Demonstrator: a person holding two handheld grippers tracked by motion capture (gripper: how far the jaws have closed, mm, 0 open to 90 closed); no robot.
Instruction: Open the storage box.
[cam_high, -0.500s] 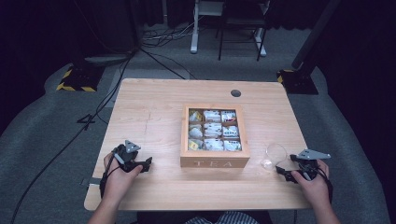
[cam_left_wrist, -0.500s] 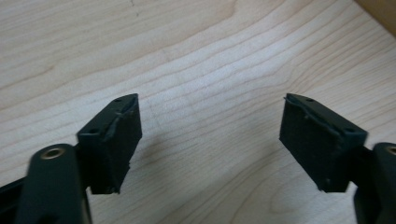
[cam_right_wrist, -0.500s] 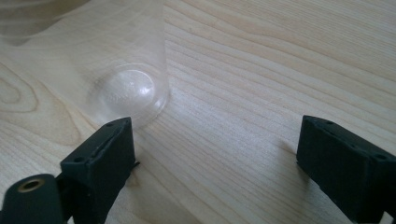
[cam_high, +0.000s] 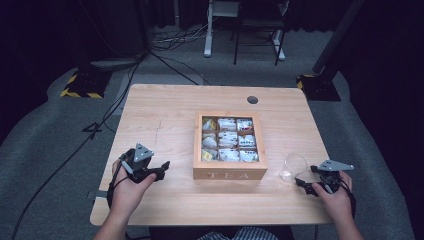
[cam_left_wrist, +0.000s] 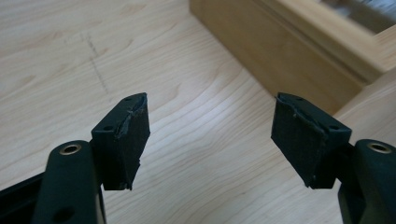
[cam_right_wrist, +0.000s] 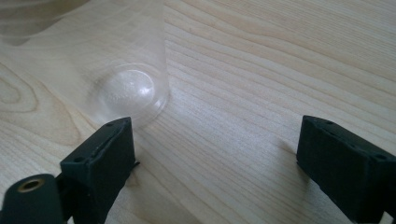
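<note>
My left gripper (cam_high: 161, 170) and right gripper (cam_high: 301, 184) rest where they did, jaws apart and empty; clear cup (cam_high: 294, 167) just beside the right, tea box (cam_high: 229, 174) between: work unstarted.

1. Table (cam_high: 165, 115): pale wood, matt, visible grain.
2. Tea box (cam_high: 230, 175): light wood, smooth, satin frame, clear lid panes.
3. Cup (cam_right_wrist: 126, 70): clear thin plastic, glossy.
4. Left tongs (cam_left_wrist: 212, 140): matt black plastic; pads (cam_left_wrist: 133, 135) rough, frayed edges.
5. Right tongs (cam_right_wrist: 215, 163): matt black plastic, pads smoother.
6. Floor (cam_high: 50, 130): grey carpet, rough.
</note>
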